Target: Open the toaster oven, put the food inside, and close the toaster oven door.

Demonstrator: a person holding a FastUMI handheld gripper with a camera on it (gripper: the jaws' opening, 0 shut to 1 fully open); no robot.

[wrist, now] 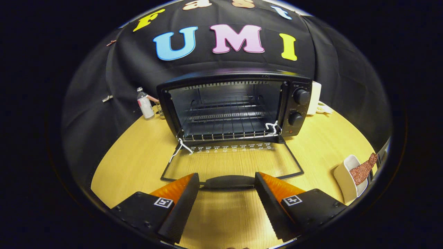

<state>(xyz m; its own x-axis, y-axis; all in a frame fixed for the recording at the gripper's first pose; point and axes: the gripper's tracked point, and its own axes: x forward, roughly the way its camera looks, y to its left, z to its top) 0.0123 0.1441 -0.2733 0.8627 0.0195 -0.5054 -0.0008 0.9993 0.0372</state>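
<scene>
gripper (226,181): my two fingers spread wide, nothing between them but bare table; i hold nothing.

door handle (226,181): dark bar lying just ahead of my fingertips, on the far edge of the dropped door. rigid, i judge; good for closing later, taken across its middle.

door (232,162): glass panel in a thin dark frame, folded fully down and flat above the wooden table (138,166). hinged at the oven mouth, with white cord at both hinge corners. i reckon it light but breakable; no pressing on the glass.

toaster oven (235,107): beyond the door, open, wire rack (228,133) inside with nothing on it. two knobs on its right panel. heavy enough, i'd guess, to stay put.

white dish (349,180): off to my right, well apart from the oven, tilted as i see it. holds the food (363,169), a brownish, rough strip leaning out over the rim. probably light, thin and crumbly; i'd pinch it gently near the free upper end, across its flat faces.

bottle (145,103): small, clear, upright, left of the oven by the wall.

white object (315,97): behind the oven's right side; cannot tell what.
</scene>
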